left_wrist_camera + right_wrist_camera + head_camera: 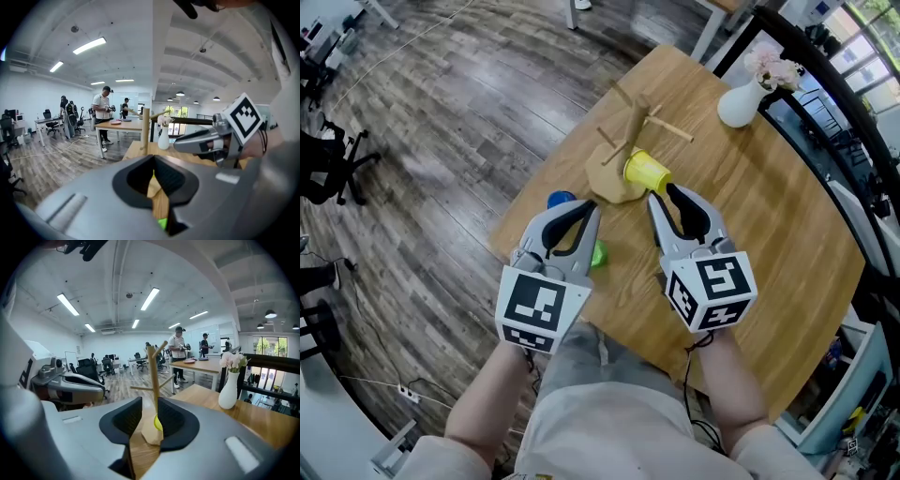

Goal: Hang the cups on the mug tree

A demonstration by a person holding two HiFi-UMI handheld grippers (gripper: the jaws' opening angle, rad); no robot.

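**Both grippers hover over the table edge, cups on the tabletop**

The right gripper (664,192) has its jaws partly apart, with nothing between the pads. Just ahead of its tips, a yellow plastic cup (644,171) lies on its side at the edge of the flat base of the wooden mug tree with slanted pegs (627,141).

The left gripper (589,208) has its jaws drawn together at the tips and grips nothing. Its body partly covers a blue cup (560,199) on its far side and a green cup (598,254) close under its right flank.

Past the tree, a white vase of pink flowers (739,103) stands near the far rim of the round wooden table (787,225). Black office chairs (336,169) stand well off on the plank floor.

Both grippers are held side by side, pointing away from the body and tilted somewhat down. Their marker cubes face the head camera, with the forearms (736,389) behind them.
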